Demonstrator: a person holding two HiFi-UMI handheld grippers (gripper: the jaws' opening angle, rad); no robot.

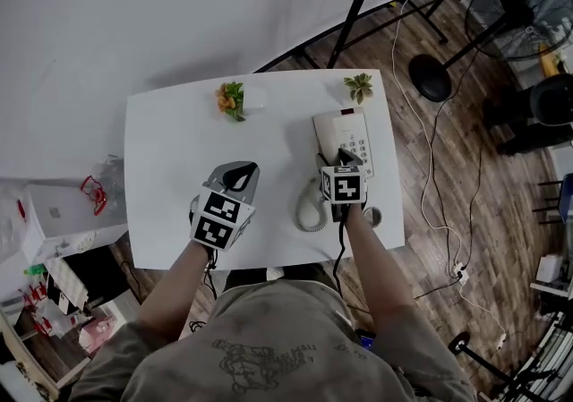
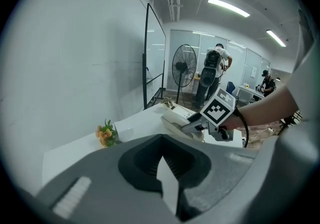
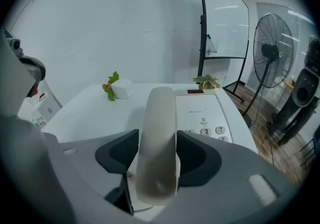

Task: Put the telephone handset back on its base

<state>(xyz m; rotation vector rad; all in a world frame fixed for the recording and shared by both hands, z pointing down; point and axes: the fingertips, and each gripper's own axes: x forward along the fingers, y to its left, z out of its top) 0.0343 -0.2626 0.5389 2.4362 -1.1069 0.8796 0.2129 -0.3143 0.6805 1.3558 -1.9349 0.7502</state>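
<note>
The cream telephone base point(image 1: 347, 133) lies at the right of the white table point(image 1: 170, 149), its keypad showing in the right gripper view point(image 3: 206, 113). My right gripper point(image 1: 343, 161) is shut on the cream handset point(image 3: 157, 138), which sits lengthwise between the jaws, along the base's left side. Whether the handset touches the cradle is hidden. The coiled cord point(image 1: 310, 212) loops on the table just left of this gripper. My left gripper point(image 1: 236, 178) hovers left of the phone, shut with nothing in it point(image 2: 162, 165). Its camera shows the right gripper point(image 2: 216, 114) at the base point(image 2: 176, 118).
An orange flower sprig point(image 1: 230, 100) and a small white object point(image 1: 254, 100) lie at the table's far edge, with a green sprig point(image 1: 359, 85) near the far right corner. A floor fan point(image 1: 519, 2), stand legs and cables point(image 1: 430, 167) fill the floor to the right. Clutter sits at the left point(image 1: 63, 212).
</note>
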